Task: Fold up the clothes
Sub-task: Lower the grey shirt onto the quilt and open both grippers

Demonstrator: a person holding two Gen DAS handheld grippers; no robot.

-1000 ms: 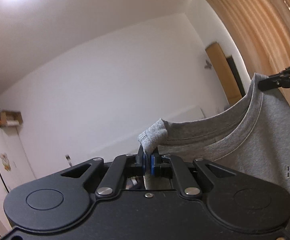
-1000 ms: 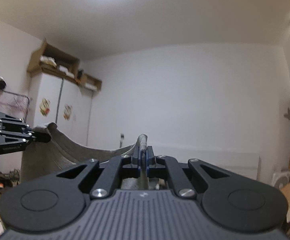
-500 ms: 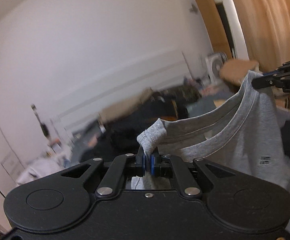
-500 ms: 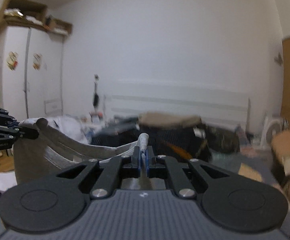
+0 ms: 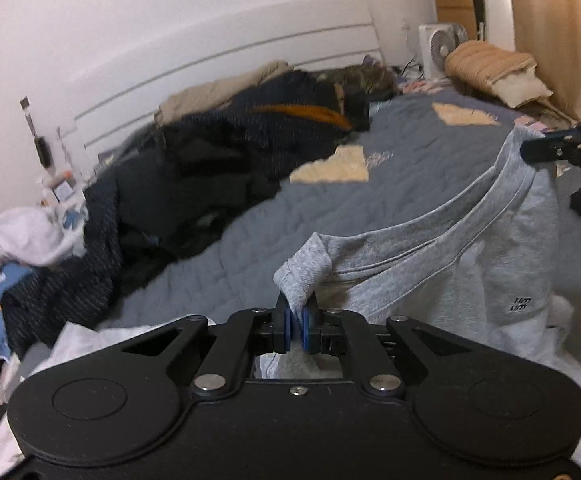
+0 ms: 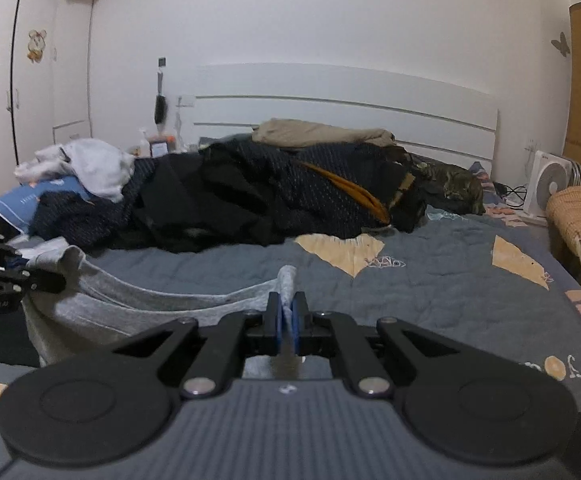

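The left gripper [image 5: 297, 322] is clenched on one shoulder of the grey sweatshirt [image 5: 470, 276]; the right gripper [image 6: 288, 320] grips the other shoulder; the garment hangs stretched between them above the near side of the blue quilt [image 6: 430, 280]; dark clothes [image 6: 250, 200] lie heaped at the far side.

The sweatshirt [image 5: 470, 272] is soft grey knit cloth with a ribbed collar. The quilt [image 6: 430, 280] is matt stitched fabric. Both tongs [image 5: 295, 320] [image 6: 288, 320] are matt black plastic with metal rivets.
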